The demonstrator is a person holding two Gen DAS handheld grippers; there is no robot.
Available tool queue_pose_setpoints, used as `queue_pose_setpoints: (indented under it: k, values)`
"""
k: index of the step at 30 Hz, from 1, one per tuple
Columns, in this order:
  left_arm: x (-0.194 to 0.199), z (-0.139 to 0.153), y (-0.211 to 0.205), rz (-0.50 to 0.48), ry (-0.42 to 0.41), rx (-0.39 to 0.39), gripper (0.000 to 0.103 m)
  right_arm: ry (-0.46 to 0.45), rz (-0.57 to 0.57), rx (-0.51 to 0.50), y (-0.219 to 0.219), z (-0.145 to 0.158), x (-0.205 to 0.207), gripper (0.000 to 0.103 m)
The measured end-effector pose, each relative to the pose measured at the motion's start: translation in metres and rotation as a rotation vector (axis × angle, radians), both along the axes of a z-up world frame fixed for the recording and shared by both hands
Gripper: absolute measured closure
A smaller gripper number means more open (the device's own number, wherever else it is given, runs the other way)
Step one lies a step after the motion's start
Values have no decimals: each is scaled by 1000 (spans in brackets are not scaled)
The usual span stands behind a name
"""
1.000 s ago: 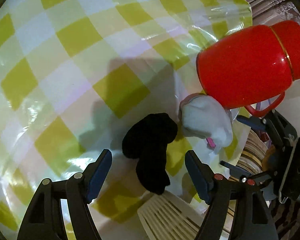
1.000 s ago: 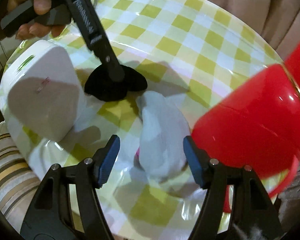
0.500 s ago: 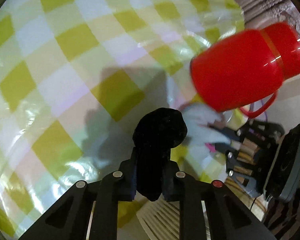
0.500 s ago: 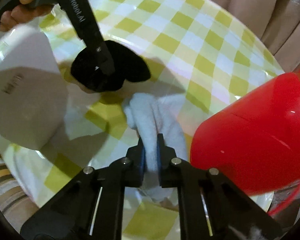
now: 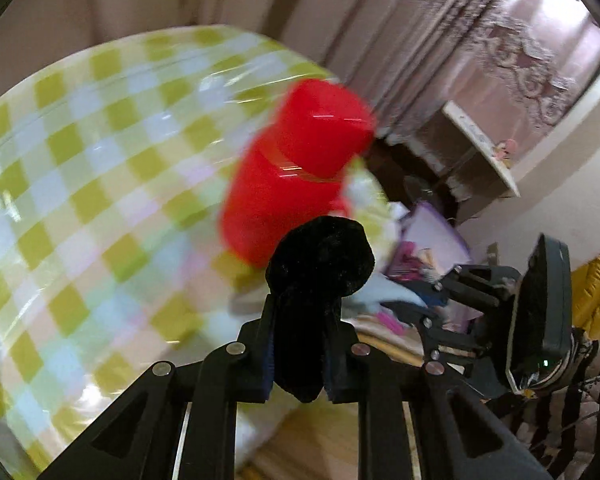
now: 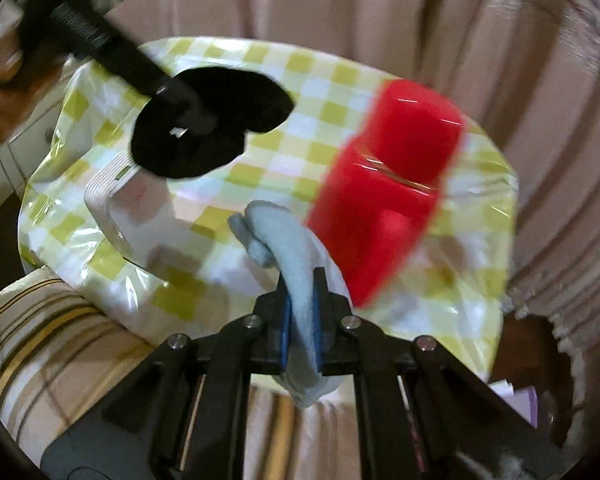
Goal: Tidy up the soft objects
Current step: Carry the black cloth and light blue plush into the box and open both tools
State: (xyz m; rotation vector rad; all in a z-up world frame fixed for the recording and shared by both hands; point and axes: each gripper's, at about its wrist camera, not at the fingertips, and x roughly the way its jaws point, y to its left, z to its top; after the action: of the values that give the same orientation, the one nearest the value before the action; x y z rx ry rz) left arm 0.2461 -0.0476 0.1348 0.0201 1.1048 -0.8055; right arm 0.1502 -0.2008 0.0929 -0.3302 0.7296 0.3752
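My left gripper [image 5: 300,344] is shut on a black sock [image 5: 320,264] and holds it above the table; the sock also shows in the right wrist view [image 6: 212,128], hanging from the left gripper [image 6: 180,116]. My right gripper [image 6: 300,320] is shut on a light grey sock [image 6: 288,240], lifted off the table. In the left wrist view the right gripper [image 5: 432,308] is at the right with the grey sock [image 5: 380,292] blurred in it.
A round table with a yellow-and-white checked cloth [image 6: 320,92] carries a red thermos jug [image 6: 384,188], also seen in the left wrist view [image 5: 296,168], and a white box [image 6: 128,208]. A striped cushion [image 6: 40,340] lies below the table's edge. Curtains hang behind.
Both grippers closed on their socks and lifted them off the table. The views have pulled back and up, so the whole table now shows.
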Motion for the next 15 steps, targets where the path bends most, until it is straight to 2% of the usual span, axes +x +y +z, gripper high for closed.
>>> queue_pose_setpoints:
  k: [7, 11, 15]
  values:
    - [-62, 7, -79, -11, -32, -90, 84, -23, -198, 12, -94, 14, -38, 91]
    - [-95, -6, -135, -13, -33, -106, 84, -15, -337, 15, -154, 11, -60, 91]
    - [-121, -26, -190, -15, 7, -116, 84, 0, -468, 25, -209, 4, -77, 91]
